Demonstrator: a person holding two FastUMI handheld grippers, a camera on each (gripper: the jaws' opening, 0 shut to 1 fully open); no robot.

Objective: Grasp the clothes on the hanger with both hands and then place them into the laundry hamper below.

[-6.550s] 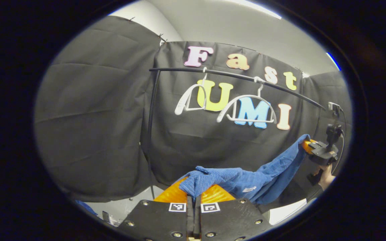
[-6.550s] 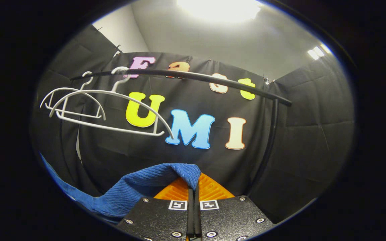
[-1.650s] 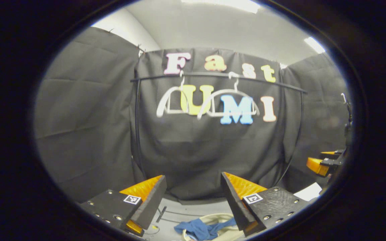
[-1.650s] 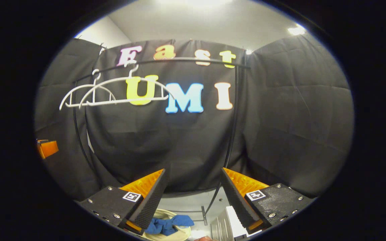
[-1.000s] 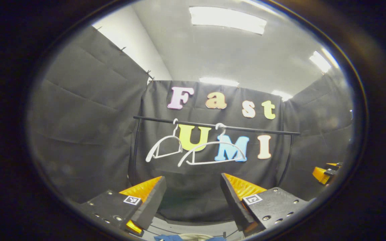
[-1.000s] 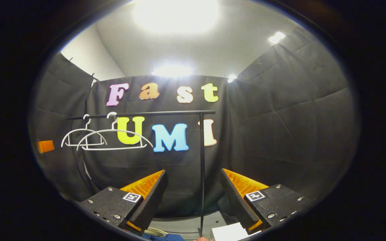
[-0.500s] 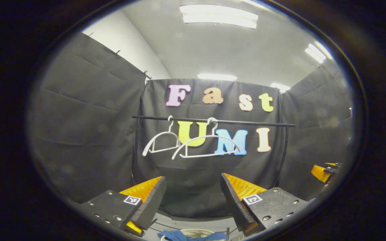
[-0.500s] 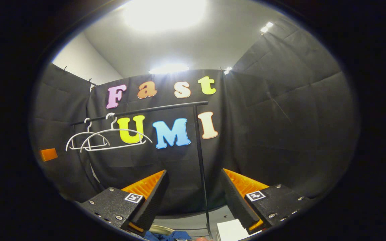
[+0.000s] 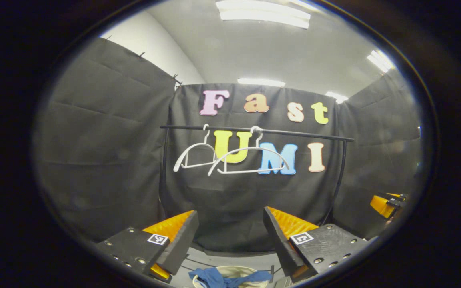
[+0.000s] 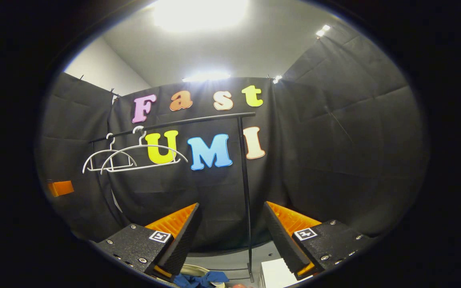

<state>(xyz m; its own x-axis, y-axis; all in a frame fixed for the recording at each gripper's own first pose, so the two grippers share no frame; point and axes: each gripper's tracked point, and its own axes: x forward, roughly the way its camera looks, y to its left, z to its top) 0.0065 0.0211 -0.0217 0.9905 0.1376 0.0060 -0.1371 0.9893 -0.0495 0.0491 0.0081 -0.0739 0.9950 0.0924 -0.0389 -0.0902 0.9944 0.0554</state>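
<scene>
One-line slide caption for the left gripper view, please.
Left gripper open above the hamper holding the blue garment; two bare white hangers on the rail.

Crumpled blue clothes in cream laundry hamper; white hangers bare.

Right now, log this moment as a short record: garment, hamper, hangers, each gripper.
garment: crumpled blue cloth garment lying across the hamper's top
hamper: cream round laundry hamper, below the rail
hangers: two white plastic hangers, bare, on the black metal rail
left gripper: open, fingers hold nothing
right gripper: open, fingers hold nothing
</scene>
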